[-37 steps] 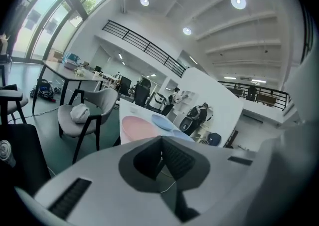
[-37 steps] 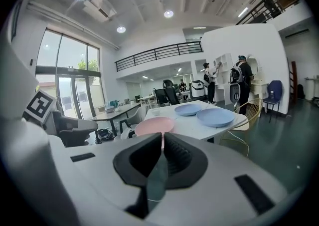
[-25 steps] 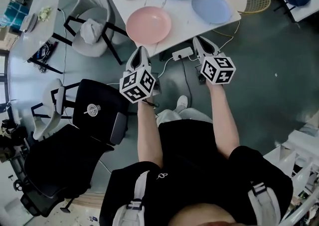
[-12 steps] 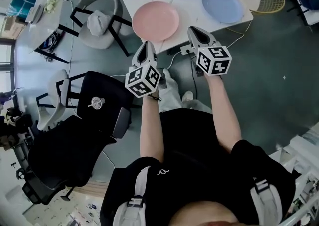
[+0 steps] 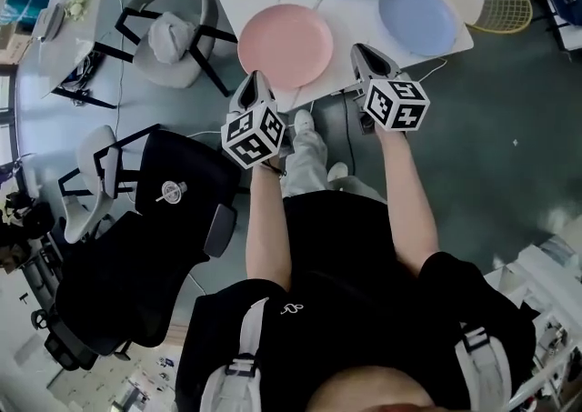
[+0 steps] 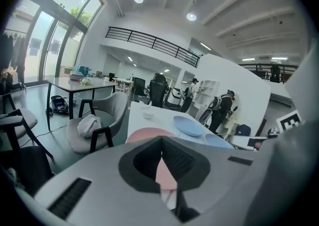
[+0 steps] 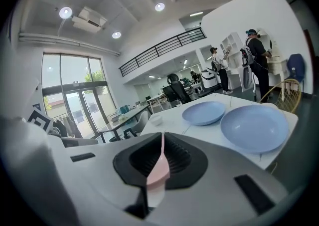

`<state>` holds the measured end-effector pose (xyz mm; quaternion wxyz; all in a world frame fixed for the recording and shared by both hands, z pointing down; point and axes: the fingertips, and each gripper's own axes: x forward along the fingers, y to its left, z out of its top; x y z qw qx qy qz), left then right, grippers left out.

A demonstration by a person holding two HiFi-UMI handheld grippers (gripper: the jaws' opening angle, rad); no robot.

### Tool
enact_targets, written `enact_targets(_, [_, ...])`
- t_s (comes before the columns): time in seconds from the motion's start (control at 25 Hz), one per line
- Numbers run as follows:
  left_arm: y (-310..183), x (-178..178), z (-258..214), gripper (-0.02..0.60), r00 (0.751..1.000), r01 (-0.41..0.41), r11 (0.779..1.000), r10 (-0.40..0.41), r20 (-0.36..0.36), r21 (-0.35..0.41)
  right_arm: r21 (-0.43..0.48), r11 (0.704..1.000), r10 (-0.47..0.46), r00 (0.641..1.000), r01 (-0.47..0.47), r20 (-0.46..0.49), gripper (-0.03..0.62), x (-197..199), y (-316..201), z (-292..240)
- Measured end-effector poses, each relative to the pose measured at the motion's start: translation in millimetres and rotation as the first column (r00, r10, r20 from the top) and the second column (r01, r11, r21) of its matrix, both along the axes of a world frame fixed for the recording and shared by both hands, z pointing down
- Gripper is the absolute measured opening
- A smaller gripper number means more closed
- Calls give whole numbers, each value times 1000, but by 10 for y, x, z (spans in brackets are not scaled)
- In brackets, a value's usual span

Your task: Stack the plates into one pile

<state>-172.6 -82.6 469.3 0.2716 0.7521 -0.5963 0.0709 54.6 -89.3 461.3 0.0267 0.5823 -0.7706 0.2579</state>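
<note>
The left gripper and the right gripper both had their jaws closed on nothing. They flanked the pink plate at the tabletop's near edge. Two blue plates lay toward its far right corner.

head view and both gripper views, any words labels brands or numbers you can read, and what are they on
No word or number can be read in any view.
Cubes on the left gripper and right gripper: square marker patterns only, no letters.
Round white emblem on the black seat: too small to read.
Small white mark on the person's black shirt: too small to read.
</note>
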Motion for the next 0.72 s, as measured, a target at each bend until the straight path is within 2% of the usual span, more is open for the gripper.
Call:
enact_targets(0.12, [-151,-65,157,17,999,15,999,-14,35,-37,-24,999,-23,1000,23,4,14,-127,-191,142])
enact_targets(0.32, [-305,-223,409,17,997,38,995,-31,77,-92,-104,994,-40,999,40,-1,60,-221,-394,479])
enact_targets(0.48, [-405,-312,626,98,995,44,988,-30,92,-148,-161,986,-37,999,36,1,69,-236,-486,700])
enact_targets(0.72, [-515,-451,950,120,990,70,969,-39,132,-239,-232,972,-37,999,35,-5,85,-310,-570,999])
